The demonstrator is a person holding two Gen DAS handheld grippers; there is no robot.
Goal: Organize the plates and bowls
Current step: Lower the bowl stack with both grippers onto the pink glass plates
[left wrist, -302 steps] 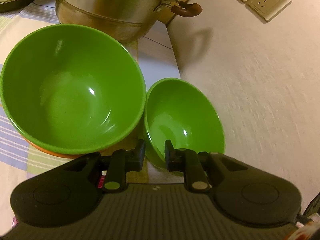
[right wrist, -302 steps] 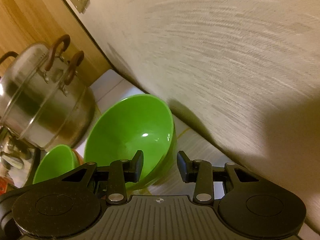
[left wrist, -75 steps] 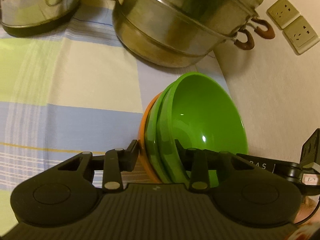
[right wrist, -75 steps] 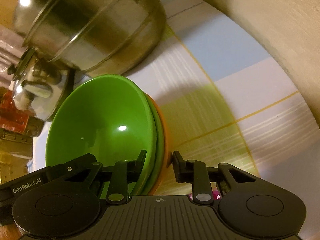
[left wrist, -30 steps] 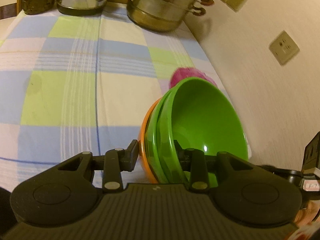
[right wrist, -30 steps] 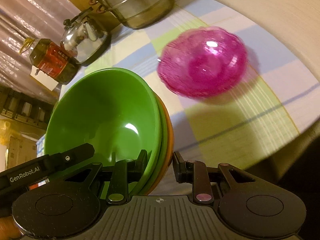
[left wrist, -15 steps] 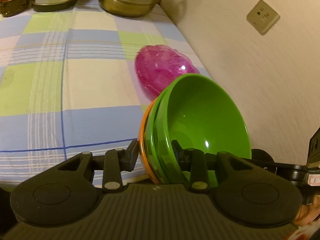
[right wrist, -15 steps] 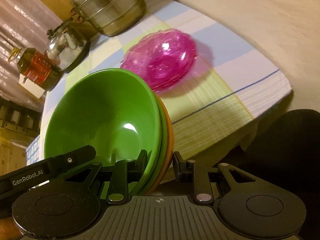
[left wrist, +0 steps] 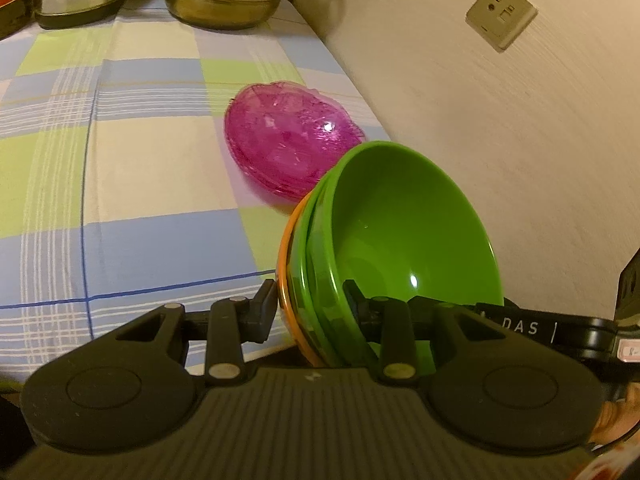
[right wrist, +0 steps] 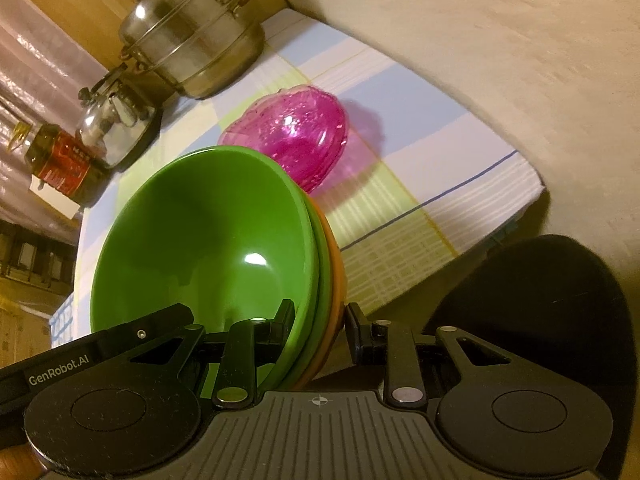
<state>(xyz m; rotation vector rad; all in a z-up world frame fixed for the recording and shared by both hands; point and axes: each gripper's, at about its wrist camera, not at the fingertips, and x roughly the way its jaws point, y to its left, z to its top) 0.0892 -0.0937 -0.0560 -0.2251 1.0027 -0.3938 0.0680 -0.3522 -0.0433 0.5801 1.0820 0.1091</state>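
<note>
Left gripper: our left gripper (left wrist: 310, 304) is clamped on the rim of the nested stack of two glossy green bowls over an orange one (left wrist: 400, 232), one finger outside the orange wall, the other inside the top bowl.
Bowl stack: we hold it tilted and lifted, near the front edge of the table with the blue, green and cream checked cloth (left wrist: 120, 160); whether it touches the cloth we cannot tell.
Pink plates: the translucent magenta glass plates (left wrist: 290, 152), apparently a small pile, lie on the cloth just beyond the stack, close to the beige wall (left wrist: 500, 120).
Right gripper: our right gripper (right wrist: 320, 320) pinches the opposite side of the same rim, so the load hangs between both tools.
Background: a tiered steel steamer pot (right wrist: 192, 52), a shiny steel kettle (right wrist: 116, 128) and a dark bottle with a red label (right wrist: 60, 164) stand at the far end.
Step in hand: we judge this a two-handed carry of the gathered bowls towards a resting spot.
Next move: probably level the stack, lower it beside the pink plates, and open both grips together so nothing tips.
</note>
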